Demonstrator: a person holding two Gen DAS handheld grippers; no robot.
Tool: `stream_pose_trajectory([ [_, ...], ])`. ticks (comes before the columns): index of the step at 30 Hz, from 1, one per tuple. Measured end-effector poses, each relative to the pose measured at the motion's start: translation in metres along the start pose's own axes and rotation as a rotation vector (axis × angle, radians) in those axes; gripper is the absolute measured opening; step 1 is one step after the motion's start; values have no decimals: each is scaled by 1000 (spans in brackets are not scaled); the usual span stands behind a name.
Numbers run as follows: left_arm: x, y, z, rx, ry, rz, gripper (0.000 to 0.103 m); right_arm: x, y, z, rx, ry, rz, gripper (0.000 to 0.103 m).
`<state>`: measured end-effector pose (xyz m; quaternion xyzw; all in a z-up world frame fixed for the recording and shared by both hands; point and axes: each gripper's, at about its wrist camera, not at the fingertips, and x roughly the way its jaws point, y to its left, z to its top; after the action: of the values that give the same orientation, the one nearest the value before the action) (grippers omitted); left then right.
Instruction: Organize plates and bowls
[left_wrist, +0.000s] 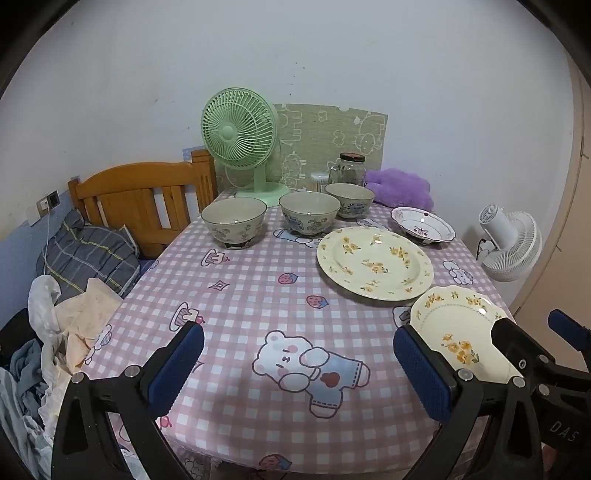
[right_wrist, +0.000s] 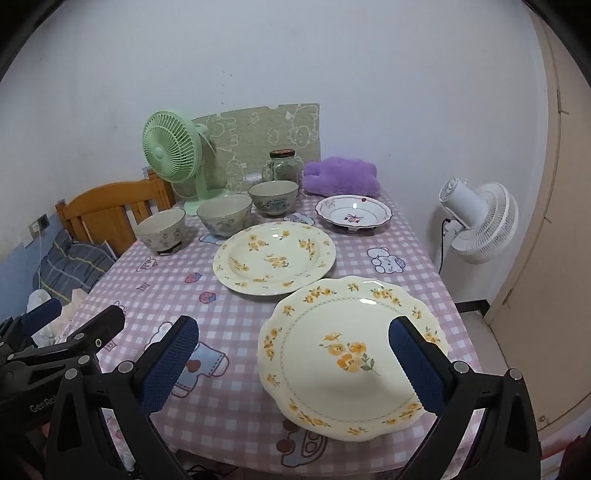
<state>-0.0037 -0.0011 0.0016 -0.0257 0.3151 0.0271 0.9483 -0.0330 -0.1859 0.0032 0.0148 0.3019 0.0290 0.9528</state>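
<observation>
Pink checked tablecloth (right_wrist: 240, 295) | right gripper (right_wrist: 293, 363) and left gripper (left_wrist: 299, 363) both released, empty | near plate (right_wrist: 351, 354) at 1 o'clock — grip rim squarely, lift level

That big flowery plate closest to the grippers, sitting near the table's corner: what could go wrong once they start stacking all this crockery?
1. The scalloped plate lies close to the table edge; a clumsy nudge from the open right gripper might push it off.
2. The three plates differ in size; setting it on the small purple-patterned plate would probably wobble.
3. The three bowls stand near the green fan and glass jar; reaching there might bump them.
</observation>
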Motion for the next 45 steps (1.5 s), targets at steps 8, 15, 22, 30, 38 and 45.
stream_pose_trajectory([
  [8,-2,-3,2,14,-11,0,103,1,-4,-1,19,0,8,103],
  [15,-2,-5,2,15,-13,-2,103,1,-6,-2,23,-7,2,103],
  [22,-3,-6,1,16,-12,-2,102,-1,-6,-1,24,-14,-3,103],
  [30,-3,-6,1,16,-13,-2,102,-3,-7,-1,25,-15,-6,103],
  [38,-4,-5,1,17,-12,-5,102,-3,-7,-2,25,-17,-6,103],
  [45,-4,-4,1,17,-12,-3,101,-3,-6,-2,22,-20,-6,103],
])
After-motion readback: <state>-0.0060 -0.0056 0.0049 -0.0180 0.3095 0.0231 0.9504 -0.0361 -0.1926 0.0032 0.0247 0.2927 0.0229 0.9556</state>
